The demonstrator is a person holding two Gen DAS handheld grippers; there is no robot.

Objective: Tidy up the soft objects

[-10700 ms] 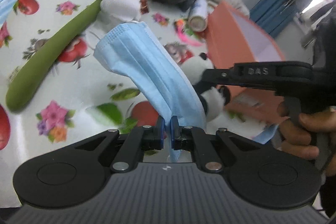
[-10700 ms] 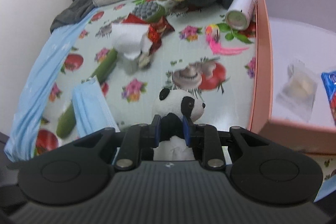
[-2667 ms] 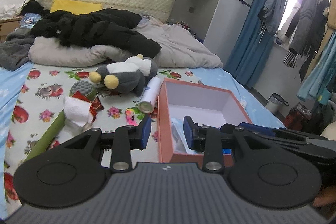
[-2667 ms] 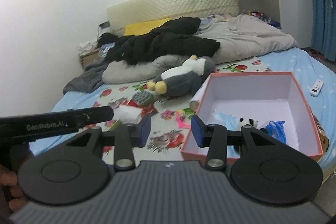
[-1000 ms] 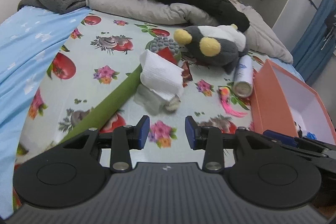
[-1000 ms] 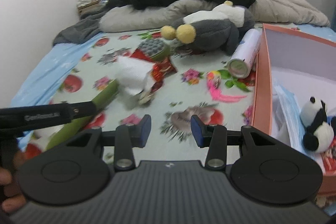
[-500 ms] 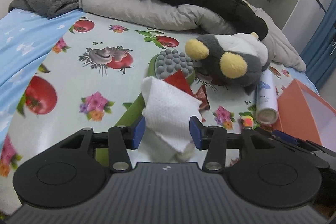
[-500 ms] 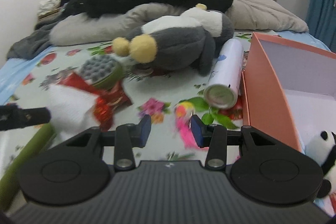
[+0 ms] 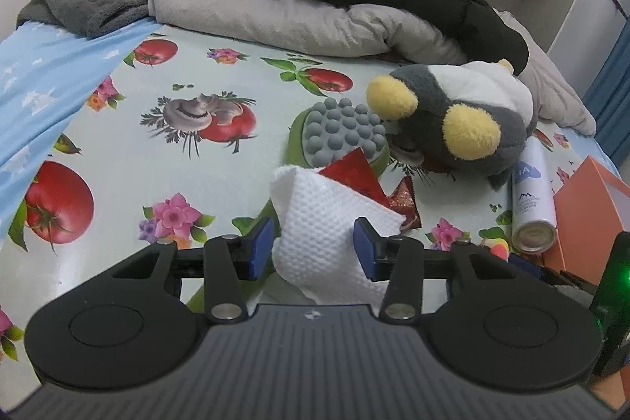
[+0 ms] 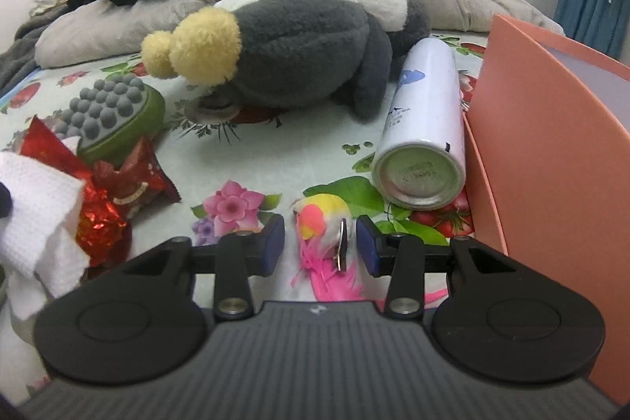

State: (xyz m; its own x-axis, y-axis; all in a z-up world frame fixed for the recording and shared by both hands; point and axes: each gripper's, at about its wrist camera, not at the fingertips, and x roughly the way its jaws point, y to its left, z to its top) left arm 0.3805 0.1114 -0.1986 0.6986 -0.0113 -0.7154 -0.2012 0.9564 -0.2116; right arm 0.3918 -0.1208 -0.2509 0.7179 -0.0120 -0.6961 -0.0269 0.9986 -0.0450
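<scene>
Your left gripper (image 9: 313,243) has its jaws apart around the white cloth (image 9: 334,223) — pads on either side, not clamping it. Your right gripper (image 10: 319,243) is spread too, with the pink feathered bird toy (image 10: 325,227) between the pads. From that bird, the spray can (image 10: 425,128) lies at 1 o'clock, the plush penguin (image 10: 299,42) at 12, the red wrapper (image 10: 118,191) at 9 — orange box (image 10: 551,128) wall at 3
</scene>
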